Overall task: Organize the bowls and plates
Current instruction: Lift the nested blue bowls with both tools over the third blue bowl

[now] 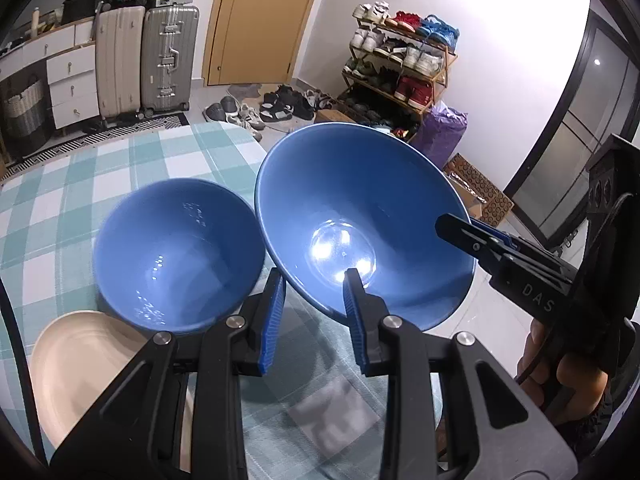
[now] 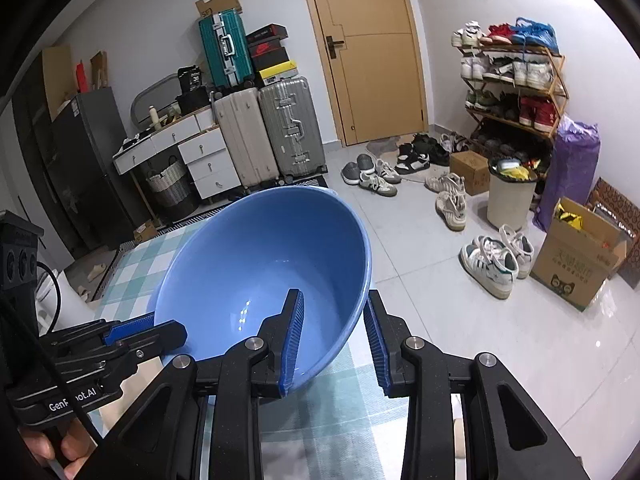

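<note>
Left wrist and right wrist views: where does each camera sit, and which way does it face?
Left wrist: on the left gripper, looking down at the large blue bowl; the right gripper and a hand show.
Right wrist: on the right gripper, facing the same bowl; the left gripper shows.
Shared: bowl, checked tablecloth, door.

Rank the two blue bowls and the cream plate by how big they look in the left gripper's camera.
1. Wide blue bowl, clamped by both grippers and lifted nearer the camera, so flattered.
2. Smaller blue bowl on the tablecloth.
3. Cream plate, partly hidden by the gripper and cut off, so its rank is unsure.
</note>
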`<state>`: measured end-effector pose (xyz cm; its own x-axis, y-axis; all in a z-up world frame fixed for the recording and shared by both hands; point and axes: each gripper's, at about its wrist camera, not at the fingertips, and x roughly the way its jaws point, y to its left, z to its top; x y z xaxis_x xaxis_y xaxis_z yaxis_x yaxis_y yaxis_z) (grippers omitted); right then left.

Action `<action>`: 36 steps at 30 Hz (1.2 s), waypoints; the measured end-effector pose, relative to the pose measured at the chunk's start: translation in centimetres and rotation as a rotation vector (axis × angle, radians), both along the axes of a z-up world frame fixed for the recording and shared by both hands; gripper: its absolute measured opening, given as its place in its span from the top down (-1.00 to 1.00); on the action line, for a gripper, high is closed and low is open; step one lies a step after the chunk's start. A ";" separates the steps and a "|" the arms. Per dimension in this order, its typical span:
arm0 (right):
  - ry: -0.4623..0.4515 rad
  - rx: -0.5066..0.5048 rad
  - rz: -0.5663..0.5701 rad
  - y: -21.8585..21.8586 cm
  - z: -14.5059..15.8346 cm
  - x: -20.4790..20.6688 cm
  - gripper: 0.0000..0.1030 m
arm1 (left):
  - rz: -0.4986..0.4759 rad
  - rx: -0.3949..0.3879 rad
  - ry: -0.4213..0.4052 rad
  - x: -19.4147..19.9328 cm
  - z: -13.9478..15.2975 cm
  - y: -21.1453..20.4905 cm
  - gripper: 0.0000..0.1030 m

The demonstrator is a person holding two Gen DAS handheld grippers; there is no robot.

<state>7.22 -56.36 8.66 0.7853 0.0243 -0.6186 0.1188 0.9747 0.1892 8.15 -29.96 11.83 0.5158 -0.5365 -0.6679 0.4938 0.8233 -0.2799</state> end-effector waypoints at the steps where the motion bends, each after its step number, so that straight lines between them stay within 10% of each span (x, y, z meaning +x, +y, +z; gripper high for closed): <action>1: -0.003 0.000 0.004 0.3 0.2 0.0 0.37 | 0.004 -0.002 -0.002 -0.1 0.3 0.3 0.49; 36: 0.018 0.028 0.131 9.6 0.0 8.8 0.37 | 0.190 0.029 -0.046 5.6 2.9 10.4 0.48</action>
<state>16.05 -46.76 8.68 0.7628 0.1432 -0.6306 -0.0056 0.9766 0.2150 13.75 -19.60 14.69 0.6362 -0.4076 -0.6551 0.3401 0.9103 -0.2361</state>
